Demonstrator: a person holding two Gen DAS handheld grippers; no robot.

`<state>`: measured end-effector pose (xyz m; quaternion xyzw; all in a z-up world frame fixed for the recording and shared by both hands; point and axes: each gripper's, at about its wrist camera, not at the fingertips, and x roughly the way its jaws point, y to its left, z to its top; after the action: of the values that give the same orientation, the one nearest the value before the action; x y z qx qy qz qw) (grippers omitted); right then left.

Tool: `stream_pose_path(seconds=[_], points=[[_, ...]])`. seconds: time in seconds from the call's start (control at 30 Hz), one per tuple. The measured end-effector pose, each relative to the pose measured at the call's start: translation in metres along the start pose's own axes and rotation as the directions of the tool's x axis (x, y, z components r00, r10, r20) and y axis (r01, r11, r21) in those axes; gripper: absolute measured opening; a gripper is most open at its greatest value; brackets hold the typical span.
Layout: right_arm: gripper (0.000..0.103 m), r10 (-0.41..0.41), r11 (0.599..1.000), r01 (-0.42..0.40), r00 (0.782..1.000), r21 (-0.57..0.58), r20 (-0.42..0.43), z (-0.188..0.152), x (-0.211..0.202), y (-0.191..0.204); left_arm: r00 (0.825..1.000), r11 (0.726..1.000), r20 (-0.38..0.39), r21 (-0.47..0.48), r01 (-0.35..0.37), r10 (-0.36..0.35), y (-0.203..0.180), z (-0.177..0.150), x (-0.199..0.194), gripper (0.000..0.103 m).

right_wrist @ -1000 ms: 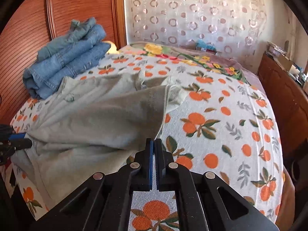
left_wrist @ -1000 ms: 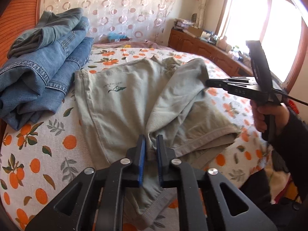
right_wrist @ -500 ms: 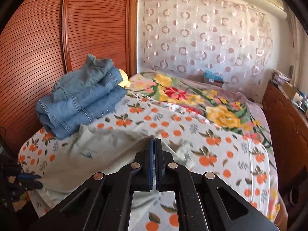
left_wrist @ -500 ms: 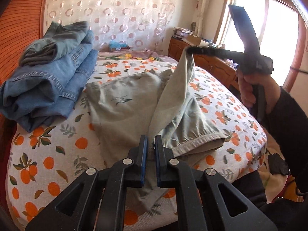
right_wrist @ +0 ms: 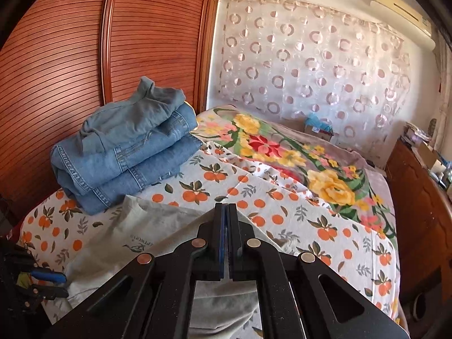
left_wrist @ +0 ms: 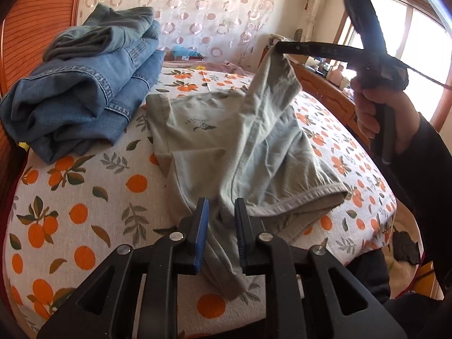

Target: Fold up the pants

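Pinching raised corner of pants [left_wrist: 240, 147], right gripper [right_wrist: 226, 209] fingers pressed together on cloth. Left gripper [left_wrist: 221, 209] fingers apart, pants fold lying between them.

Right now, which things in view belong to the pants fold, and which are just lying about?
In the job:
grey-green pants
right tongs, clamped on a lifted pants edge
left tongs, partly open around pants fabric

Lying about:
stacked jeans
floral blanket
wooden dresser
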<state>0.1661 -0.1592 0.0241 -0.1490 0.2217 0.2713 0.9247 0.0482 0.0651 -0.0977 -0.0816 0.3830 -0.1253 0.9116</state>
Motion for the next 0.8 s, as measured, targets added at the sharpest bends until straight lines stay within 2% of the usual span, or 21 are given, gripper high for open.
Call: stream_pose_path(seconds=[0.1, 0.23, 0.33, 0.37, 0.4, 0.47, 0.7, 0.8], points=[[0.001, -0.011, 1.000, 0.011, 1.000, 0.009, -0.017, -0.004, 0.005, -0.003, 1.000, 1.000, -0.016, 0.001, 0.000, 0.000, -0.001, -0.004, 0.002, 0.025], [0.001, -0.021, 0.999, 0.022, 0.999, 0.025, -0.035, -0.012, 0.009, -0.010, 0.999, 1.000, -0.027, -0.009, 0.024, -0.024, -0.001, 0.000, 0.008, 0.026], [0.001, -0.028, 0.999, 0.030, 0.999, 0.034, -0.039, -0.017, 0.008, -0.015, 0.999, 0.999, -0.019, 0.021, 0.047, -0.046, -0.010, 0.003, 0.012, 0.025], [0.001, -0.029, 0.999, 0.031, 0.999, 0.037, -0.039, -0.018, 0.007, -0.016, 0.999, 0.998, -0.021, 0.034, 0.045, -0.044, -0.012, 0.004, 0.014, 0.024], [0.001, -0.031, 0.999, 0.032, 0.999, 0.041, -0.037, -0.018, 0.007, -0.017, 0.999, 0.998, -0.024, 0.048, 0.039, -0.038, -0.015, 0.004, 0.015, 0.013], [0.001, -0.031, 0.998, 0.032, 0.999, 0.048, -0.029, -0.016, 0.005, -0.018, 0.999, 0.997, -0.022, 0.069, 0.030, -0.029, -0.020, 0.004, 0.015, 0.008], [0.001, -0.004, 0.999, 0.003, 1.000, 0.032, 0.026, 0.004, 0.006, -0.005, 0.997, 0.997, 0.027, 0.035, 0.075, -0.076, -0.020, 0.001, -0.014, 0.007], [0.001, 0.026, 1.000, -0.026, 0.999, 0.000, 0.038, 0.015, 0.016, 0.011, 0.997, 0.998, 0.035, 0.017, 0.064, -0.065, -0.015, -0.007, -0.025, 0.007]])
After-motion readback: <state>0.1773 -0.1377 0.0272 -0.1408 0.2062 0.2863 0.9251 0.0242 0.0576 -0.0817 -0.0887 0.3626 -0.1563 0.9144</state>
